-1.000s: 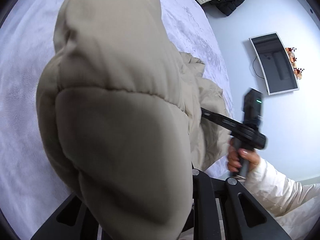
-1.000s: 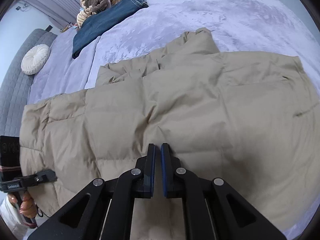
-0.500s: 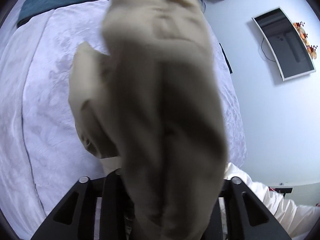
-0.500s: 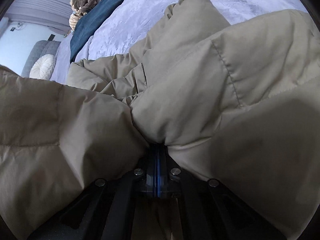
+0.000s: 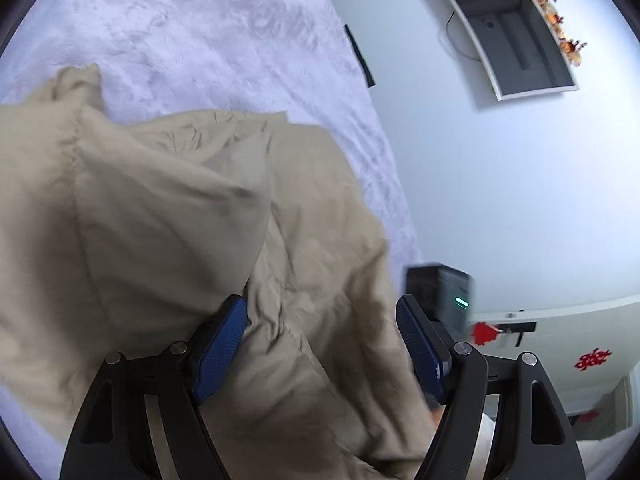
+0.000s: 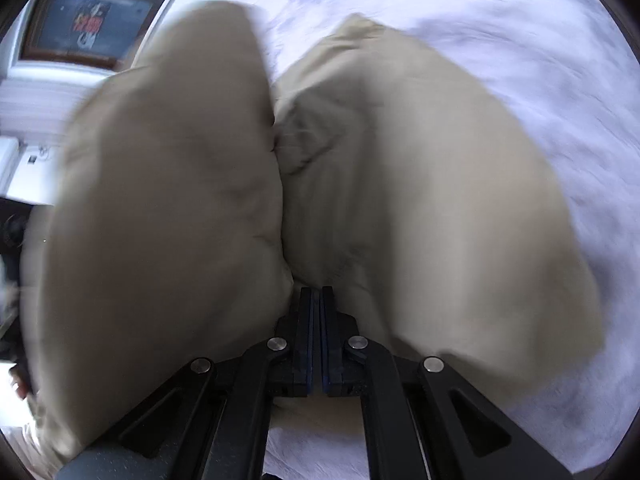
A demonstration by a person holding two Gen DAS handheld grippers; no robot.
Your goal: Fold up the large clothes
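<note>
A large beige puffer jacket (image 5: 168,232) lies bunched on the pale lilac bed cover (image 5: 192,40). My left gripper (image 5: 320,320) is open, its blue pads (image 5: 224,336) spread wide above the jacket's folded part, holding nothing. In the right wrist view the jacket (image 6: 420,184) fills the frame in two puffed lobes. My right gripper (image 6: 316,300) is shut on a pinch of the jacket's fabric, which bulges up on both sides of the closed jaws. The other gripper's black body (image 5: 440,292) shows just right of my left fingers.
The bed's right edge (image 5: 384,152) drops to a pale floor. A wall screen or mirror (image 5: 516,28) and a white cabinet with red stickers (image 5: 560,344) stand to the right. A dark window (image 6: 88,20) is at the right view's upper left.
My left gripper has opened and let go of the jacket, which dropped onto the bed. My right gripper stays shut on the fabric and has swung over the bed.
</note>
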